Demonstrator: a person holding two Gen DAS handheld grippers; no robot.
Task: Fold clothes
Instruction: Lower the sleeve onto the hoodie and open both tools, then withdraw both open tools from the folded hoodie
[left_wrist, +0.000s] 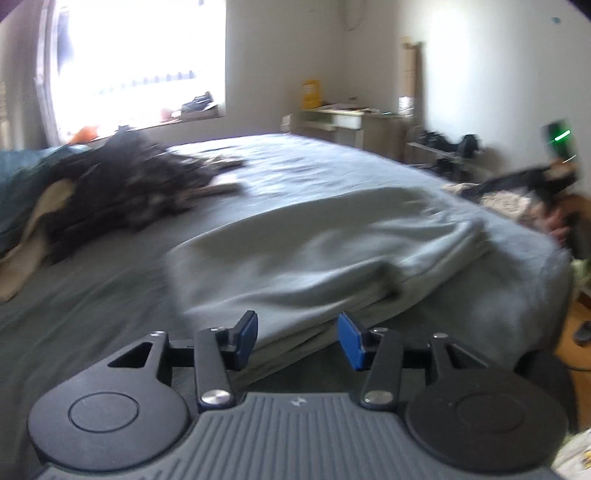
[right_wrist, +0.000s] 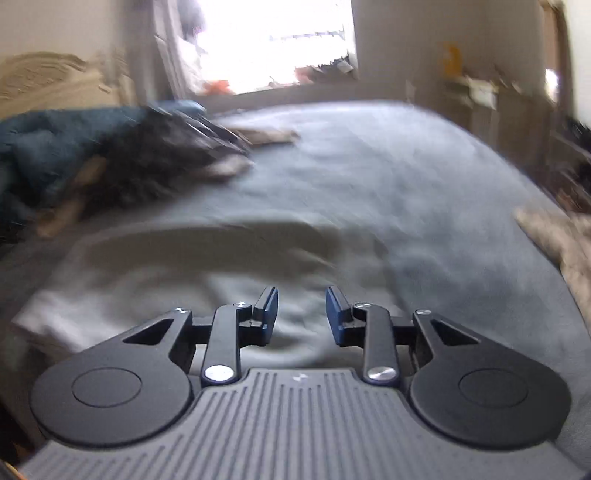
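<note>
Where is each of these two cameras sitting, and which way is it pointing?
Left wrist: on the left gripper, looking over the bed at a folded grey cloth; its own open fingers show, and far right the right gripper, blurred.
Right wrist: on the right gripper, looking across the same cloth; its open fingers show.
Shared: bed, cloth, dark pile, window.
</note>
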